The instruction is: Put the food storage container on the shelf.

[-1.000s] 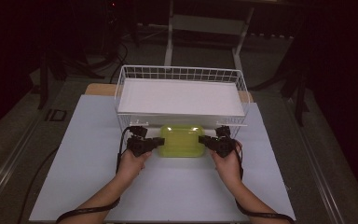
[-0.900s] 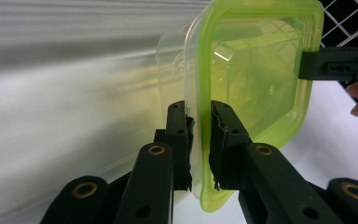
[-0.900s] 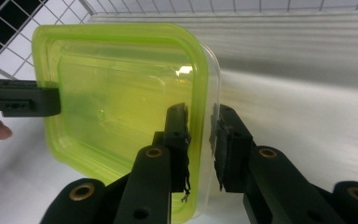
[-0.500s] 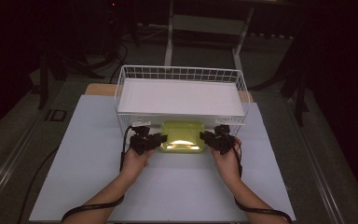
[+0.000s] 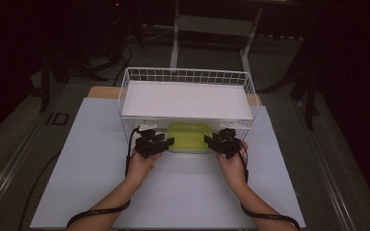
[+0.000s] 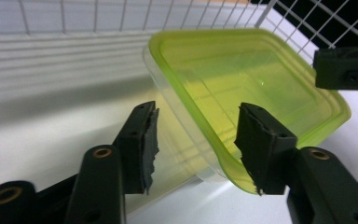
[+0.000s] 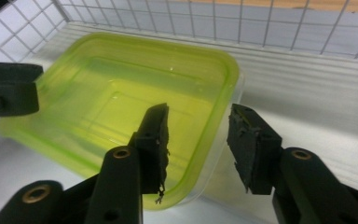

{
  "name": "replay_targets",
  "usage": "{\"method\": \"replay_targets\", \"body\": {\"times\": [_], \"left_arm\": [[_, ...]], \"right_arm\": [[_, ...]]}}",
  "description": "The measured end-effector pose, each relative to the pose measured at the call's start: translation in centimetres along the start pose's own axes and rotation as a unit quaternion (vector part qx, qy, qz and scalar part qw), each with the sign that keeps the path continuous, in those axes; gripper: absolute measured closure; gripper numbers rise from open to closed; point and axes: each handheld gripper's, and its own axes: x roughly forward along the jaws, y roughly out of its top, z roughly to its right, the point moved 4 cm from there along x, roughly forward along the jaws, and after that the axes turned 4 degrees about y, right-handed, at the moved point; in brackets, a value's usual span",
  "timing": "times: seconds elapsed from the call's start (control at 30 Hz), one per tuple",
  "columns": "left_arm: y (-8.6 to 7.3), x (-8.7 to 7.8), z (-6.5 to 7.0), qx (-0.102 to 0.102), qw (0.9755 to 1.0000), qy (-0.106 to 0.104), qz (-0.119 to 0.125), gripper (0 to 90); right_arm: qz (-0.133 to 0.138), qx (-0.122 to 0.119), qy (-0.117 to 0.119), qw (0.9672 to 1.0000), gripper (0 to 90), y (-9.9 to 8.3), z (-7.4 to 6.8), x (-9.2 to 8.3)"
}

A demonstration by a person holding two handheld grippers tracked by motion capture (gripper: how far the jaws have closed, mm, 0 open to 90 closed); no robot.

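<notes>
Both forearms reach forward, the left gripper (image 5: 166,142) and right gripper (image 5: 211,140) straddling, jaws apart, opposite edges of the lime-lidded container (image 5: 189,137).

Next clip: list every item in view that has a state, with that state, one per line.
Green-lidded container: lid on, resting on the table at the basket's front.
Wire basket: upright, a white sheet covering its floor.
Left tongs: open, straddling the container's edge.
Right tongs: open, straddling the opposite edge.

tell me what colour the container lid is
Translucent yellow-green; the lid shows best in the right gripper view.
</notes>
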Motion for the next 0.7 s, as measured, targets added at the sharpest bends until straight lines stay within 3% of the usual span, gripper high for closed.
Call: {"method": "replay_targets", "body": {"times": [0.17,0.37,0.47,0.57,0.63,0.7], "left_arm": [[0.2,-1.1,-0.1,-0.008,0.9999,-0.002,0.01,48.1],[-0.3,-2.6,0.2,0.01,0.9998,-0.01,0.015,48.0],[-0.6,-3.4,0.4,0.019,0.9996,-0.011,0.015,45.9],[-0.9,-4.0,0.5,0.022,0.9996,-0.011,0.014,40.5],[-1.2,-4.5,0.5,0.029,0.9989,-0.032,0.017,33.3],[-1.5,-4.9,0.5,0.035,0.9987,-0.035,0.015,26.9]], "right_arm": [[0.004,-0.016,0.006,0.9998,57.1,-0.3,0.0,-0.3],[0.009,-0.015,0.015,0.9997,56.7,-1.0,-0.3,-1.1],[0.006,-0.026,0.019,0.9995,56.0,-1.5,-0.7,-1.7],[0.009,-0.029,0.022,0.9993,54.1,-1.9,-1.1,-2.3],[0.008,-0.033,0.024,0.9992,53.9,-2.2,-1.3,-2.5],[0.006,-0.045,0.025,0.9986,54.0,-2.5,-1.9,-2.8]]}}
